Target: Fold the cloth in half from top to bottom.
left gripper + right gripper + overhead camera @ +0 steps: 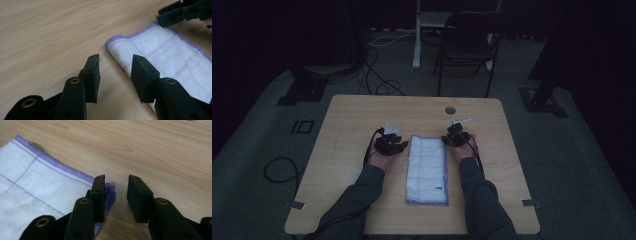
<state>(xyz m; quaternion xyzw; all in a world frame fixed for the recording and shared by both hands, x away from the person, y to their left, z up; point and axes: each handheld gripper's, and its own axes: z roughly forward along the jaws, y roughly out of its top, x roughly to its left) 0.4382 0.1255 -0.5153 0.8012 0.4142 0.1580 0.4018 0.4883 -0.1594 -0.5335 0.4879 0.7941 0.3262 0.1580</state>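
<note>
At centre of the wooden surface (352, 210) lies a folded white cloth (428, 170) w/ purple hem, long axis running away from the person, flat, far end between the two grippers.

Left gripper (398, 146): at the cloth's far-left corner. In the left gripper view its fingers (92, 75) stand apart, nothing between them but bare wood and the cloth's edge; one finger is over the wood just beside the folded corner, the other over the cloth's near edge. Contact w/ cloth: cannot tell. No pinch seen.

Right gripper (453, 135): at the cloth's far-right corner. In the right gripper view its fingers (98, 195) are apart; one sits on or just over the purple hem at the corner, the other over bare wood beside it. Gap between them shows wood and a bit of hem; cloth not clamped.

Both forearms, in grey sleeves (357, 200), come in from the near edge, one each side of the cloth. Beyond the surface: dark chair (467, 42), cables on floor (377, 75).
</note>
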